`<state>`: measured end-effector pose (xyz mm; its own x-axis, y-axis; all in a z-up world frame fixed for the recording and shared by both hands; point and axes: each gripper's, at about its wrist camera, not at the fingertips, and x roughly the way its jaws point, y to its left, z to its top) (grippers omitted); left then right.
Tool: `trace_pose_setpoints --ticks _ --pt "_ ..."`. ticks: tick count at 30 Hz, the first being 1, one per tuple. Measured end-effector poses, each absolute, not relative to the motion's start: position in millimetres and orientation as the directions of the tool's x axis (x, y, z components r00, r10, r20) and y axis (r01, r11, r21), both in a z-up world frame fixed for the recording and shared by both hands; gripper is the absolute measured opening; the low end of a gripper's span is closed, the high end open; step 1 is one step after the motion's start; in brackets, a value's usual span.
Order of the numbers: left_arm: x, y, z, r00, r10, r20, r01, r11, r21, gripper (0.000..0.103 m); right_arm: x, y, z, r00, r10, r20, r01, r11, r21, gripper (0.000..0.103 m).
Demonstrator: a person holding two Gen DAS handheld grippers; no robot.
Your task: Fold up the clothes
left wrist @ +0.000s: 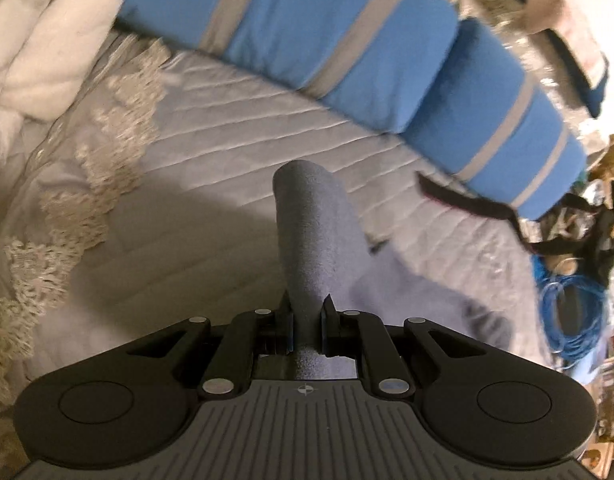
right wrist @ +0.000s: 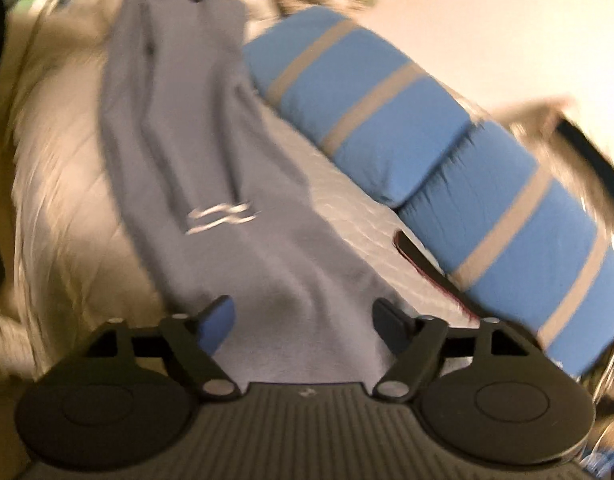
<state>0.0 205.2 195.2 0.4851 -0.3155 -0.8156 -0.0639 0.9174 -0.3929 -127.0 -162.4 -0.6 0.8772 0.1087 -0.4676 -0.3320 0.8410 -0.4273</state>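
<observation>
Holding a pinched ridge of the soft grey knit garment [left wrist: 311, 248], the left tool [left wrist: 307, 312] has its jaws nearly together with cloth clamped between them. The rest of the garment trails down and to the right onto the pale grey quilted bed cover [left wrist: 235, 108]. In the right wrist view the same garment [right wrist: 211, 184] hangs in a long drape from the left tool, which shows at the top of that view, and its lower end pools on the bed directly ahead of the right tool [right wrist: 303, 316]. The right tool stands wide, jaws well apart, with cloth lying between them but not pressed by either pad.

Handling judgement: the fabric looks light, limp and slightly fuzzy. It will sag under its own weight, will not hold a crease unaided, and should not slip readily from the pads. Take hold at a hem or corner, gathering one layer only, so the panel can be spread flat.

Markings: a small white emblem [right wrist: 221, 218] sits on the garment; blur prevents reading it. No other writing is legible.

Two blue pillows with grey stripes [left wrist: 347, 36] lie along the far edge of the bed.
</observation>
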Motion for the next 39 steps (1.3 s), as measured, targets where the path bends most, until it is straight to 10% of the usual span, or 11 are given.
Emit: trace_pose_setpoints --ticks 17,39 --pt "-11.2 -11.9 265.6 0.513 -0.328 -0.793 0.016 0.928 -0.373 0.011 -162.6 -254.5 44.7 0.928 0.003 -0.373 -0.060 0.988 -0.139 0.103" --pt "39.6 -171.3 137.8 0.299 -0.326 -0.897 0.155 0.944 -0.291 0.012 -190.3 -367.1 53.0 0.920 -0.175 -0.350 0.260 0.942 0.213 0.103"
